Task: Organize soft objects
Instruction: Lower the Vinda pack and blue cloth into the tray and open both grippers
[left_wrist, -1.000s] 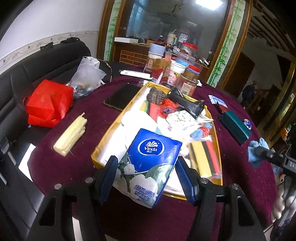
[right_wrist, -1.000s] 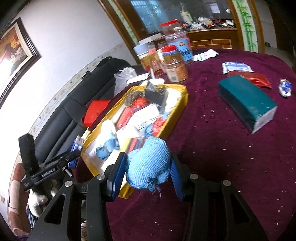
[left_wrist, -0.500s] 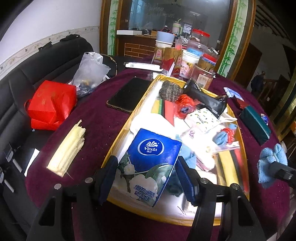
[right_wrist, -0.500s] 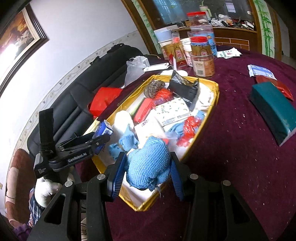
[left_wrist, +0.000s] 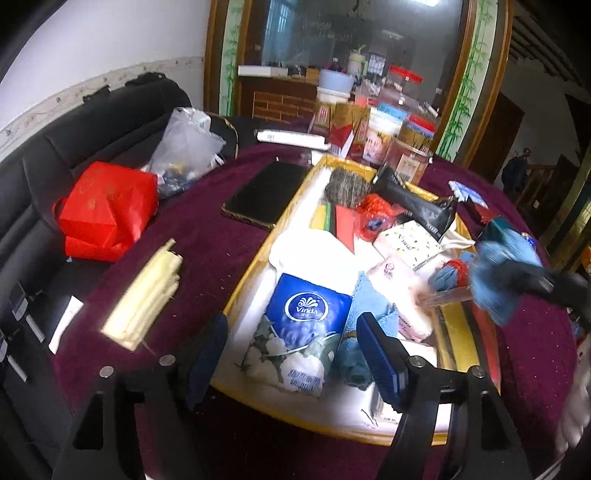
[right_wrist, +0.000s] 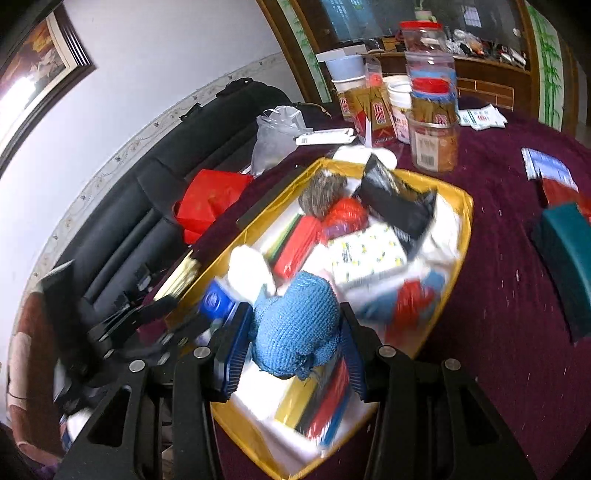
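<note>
Now the left gripper (left_wrist: 291, 343), just opened, drops the blue-and-white Vinda tissue pack (left_wrist: 301, 332) into the gold tray (left_wrist: 255, 258); the right gripper (right_wrist: 291, 332) squeezes the blue knitted cloth (right_wrist: 295, 328) at frame bottom, waiting.

Your two wrist cameras each look steeply down along their gripper, close over the bench, and share the gold tray (left_wrist: 295, 173) (right_wrist: 467, 218) from opposite sides.

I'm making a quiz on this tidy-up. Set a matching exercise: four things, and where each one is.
Things:
1. Vinda tissue pack
2. blue knitted cloth
3. red bag
4. teal box

Places:
A. on the black sofa
B. in the yellow tray, between the open left tongs
C. on the maroon tablecloth, outside the tray
D. gripped in the right tongs

Pairs: 1-B, 2-D, 3-A, 4-C
</note>
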